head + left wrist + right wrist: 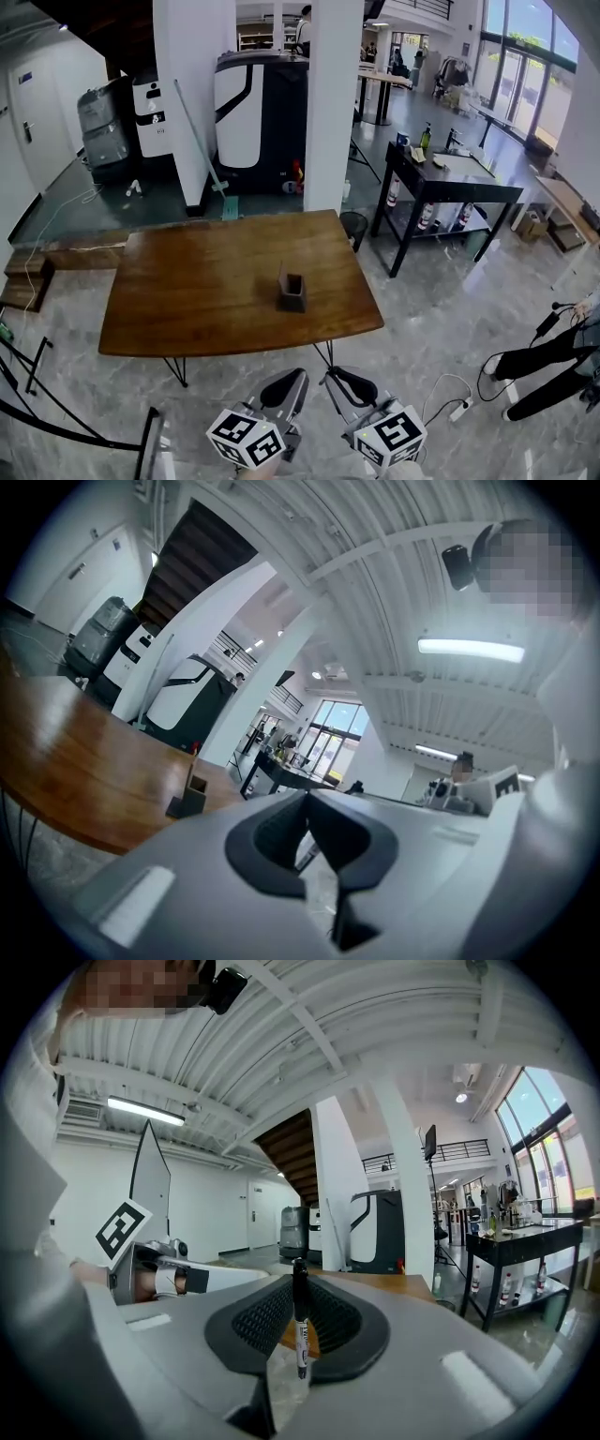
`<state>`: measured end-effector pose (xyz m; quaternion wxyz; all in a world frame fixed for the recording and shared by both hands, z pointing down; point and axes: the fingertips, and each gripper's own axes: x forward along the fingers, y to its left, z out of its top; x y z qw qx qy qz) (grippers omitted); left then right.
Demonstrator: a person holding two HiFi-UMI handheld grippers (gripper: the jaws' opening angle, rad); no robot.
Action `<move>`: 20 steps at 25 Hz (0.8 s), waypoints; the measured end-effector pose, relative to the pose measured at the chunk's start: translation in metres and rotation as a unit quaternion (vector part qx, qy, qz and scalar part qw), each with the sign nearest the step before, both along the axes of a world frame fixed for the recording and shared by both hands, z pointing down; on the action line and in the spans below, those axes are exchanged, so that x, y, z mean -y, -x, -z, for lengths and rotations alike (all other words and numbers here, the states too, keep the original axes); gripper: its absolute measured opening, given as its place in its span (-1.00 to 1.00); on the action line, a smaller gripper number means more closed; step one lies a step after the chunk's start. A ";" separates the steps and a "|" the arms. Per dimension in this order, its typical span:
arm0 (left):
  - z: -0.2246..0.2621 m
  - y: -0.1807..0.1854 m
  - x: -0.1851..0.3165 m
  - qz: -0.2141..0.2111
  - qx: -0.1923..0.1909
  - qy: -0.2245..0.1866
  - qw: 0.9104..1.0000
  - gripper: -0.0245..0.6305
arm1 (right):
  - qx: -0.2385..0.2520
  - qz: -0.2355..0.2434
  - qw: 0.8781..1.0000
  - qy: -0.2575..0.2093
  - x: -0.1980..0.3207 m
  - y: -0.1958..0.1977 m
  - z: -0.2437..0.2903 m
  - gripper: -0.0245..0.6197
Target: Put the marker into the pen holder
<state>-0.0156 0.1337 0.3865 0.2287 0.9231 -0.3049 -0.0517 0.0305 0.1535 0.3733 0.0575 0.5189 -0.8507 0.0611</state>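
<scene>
A small dark pen holder [292,291] stands upright on the brown wooden table [187,291], right of its middle. Both grippers are held low, in front of the table's near edge and off its surface. My right gripper [339,375] is shut on a black marker [300,1321], which stands upright between the jaws with its cap up. My left gripper [296,378] is shut with nothing in it. The left gripper view shows the pen holder [192,797] ahead and to the left on the table [75,771]. In the right gripper view the jaws hide the pen holder.
A black workbench [450,178] with bottles stands to the right beyond the table. A white pillar [333,103] and a black-and-white machine [258,108] rise behind it. A power strip with cables [459,408] and a person's legs [544,361] are on the floor at right.
</scene>
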 end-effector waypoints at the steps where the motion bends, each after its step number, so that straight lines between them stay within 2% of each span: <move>1: 0.001 -0.001 0.012 -0.002 0.000 0.000 1.000 -0.91 | -0.001 -0.002 1.000 0.001 0.012 -0.001 0.001 -0.80; 10: -0.008 -0.010 0.099 -0.026 0.003 0.008 1.000 -0.91 | -0.001 -0.016 1.000 -0.003 0.102 -0.005 0.000 -0.80; 20: -0.023 -0.009 0.147 -0.022 0.008 0.034 0.999 -0.91 | 0.001 -0.017 1.000 0.023 0.149 -0.009 -0.015 -0.80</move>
